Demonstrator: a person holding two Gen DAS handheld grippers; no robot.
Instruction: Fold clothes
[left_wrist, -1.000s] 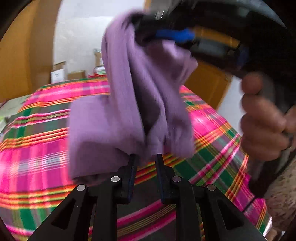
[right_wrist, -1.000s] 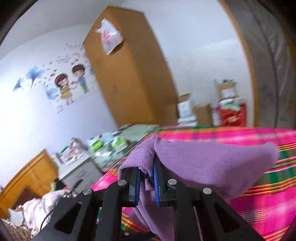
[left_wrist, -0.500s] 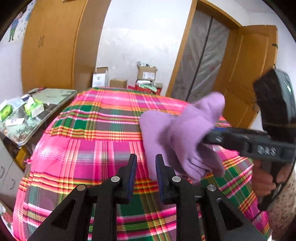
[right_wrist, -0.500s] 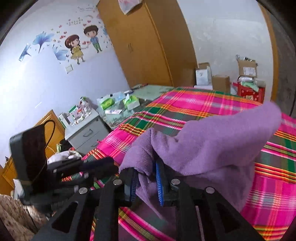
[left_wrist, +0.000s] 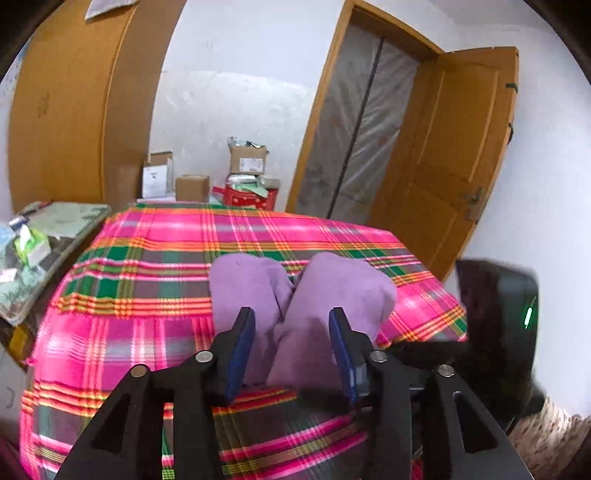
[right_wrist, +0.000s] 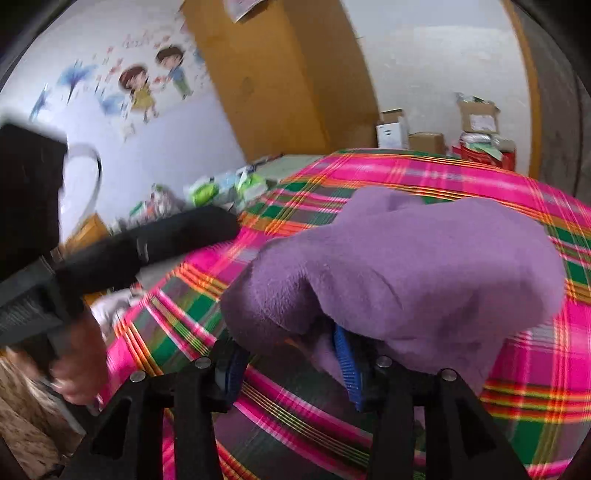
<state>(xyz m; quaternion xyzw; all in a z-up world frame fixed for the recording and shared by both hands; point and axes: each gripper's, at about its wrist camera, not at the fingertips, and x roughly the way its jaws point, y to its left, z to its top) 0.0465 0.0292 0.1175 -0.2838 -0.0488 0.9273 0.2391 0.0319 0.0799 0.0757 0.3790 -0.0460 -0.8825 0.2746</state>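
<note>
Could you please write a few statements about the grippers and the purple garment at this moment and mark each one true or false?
1. The left gripper has its jaws spread apart. True.
2. The purple garment hangs in the air above the bed. False: it lies bunched on the plaid bedspread.
3. The right gripper is clamped shut on the garment. False: its jaws stand open, with the cloth draped over the blue pad.
4. The wooden door at the far side of the room stands open. True.
5. The cardboard boxes sit on the bedspread. False: they are stacked beyond the bed, against the far wall.
</note>
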